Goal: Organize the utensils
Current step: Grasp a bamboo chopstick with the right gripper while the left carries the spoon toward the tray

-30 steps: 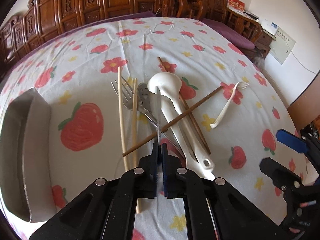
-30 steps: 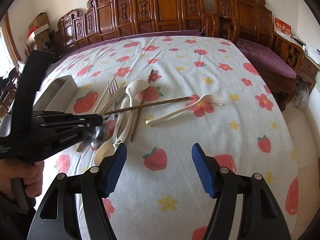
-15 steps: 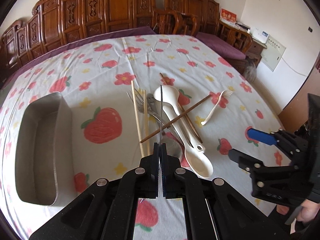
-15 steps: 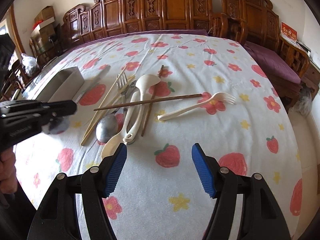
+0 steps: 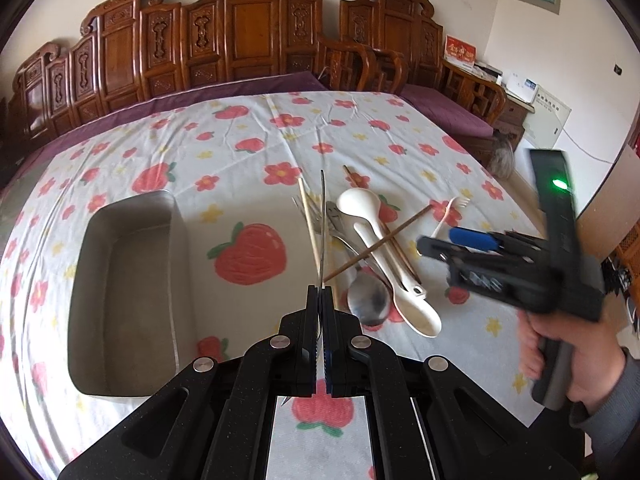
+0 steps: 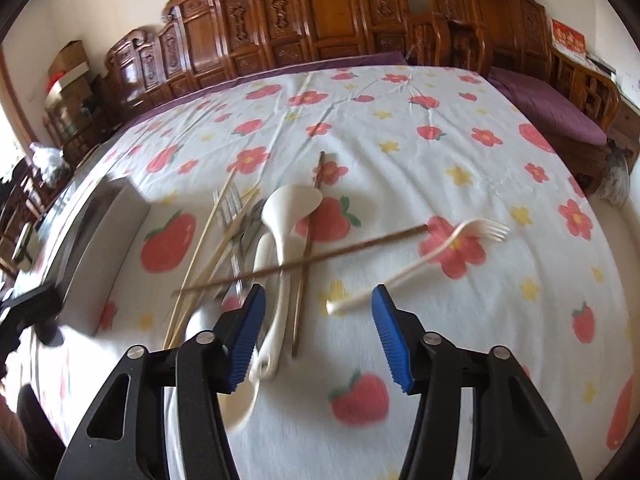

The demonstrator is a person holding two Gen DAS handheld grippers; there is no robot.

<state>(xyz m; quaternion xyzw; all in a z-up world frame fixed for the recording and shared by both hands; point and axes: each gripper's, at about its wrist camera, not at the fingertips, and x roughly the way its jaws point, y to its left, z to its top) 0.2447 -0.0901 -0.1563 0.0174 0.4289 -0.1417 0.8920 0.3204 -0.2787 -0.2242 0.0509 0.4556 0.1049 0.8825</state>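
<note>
Left gripper point(image 5: 320, 300) is clamping a thin metal utensil point(image 5: 322, 224) edge-on, lifted clear of the pile point(image 5: 372, 248), likely heading for the metal tray point(image 5: 182, 236) at left. Right gripper point(image 6: 318, 328) is hovering wide open, empty, over the white fork point(image 6: 420, 266), probably lining up.

A room in a private home: a counter spread with a strawberry-and-flower tablecloth point(image 5: 248, 140) stands before a long carved wooden bench point(image 5: 248, 36) with a purple seat cushion point(image 6: 552, 108). Matching carved armchairs point(image 5: 360, 64) line the cream walls. A red card point(image 5: 460, 50) sits on a side cabinet, cardboard boxes point(image 6: 68, 68) are stacked in a corner, and everyday cutlery point(image 5: 360, 240) lies beside a metal tray point(image 5: 128, 384).
</note>
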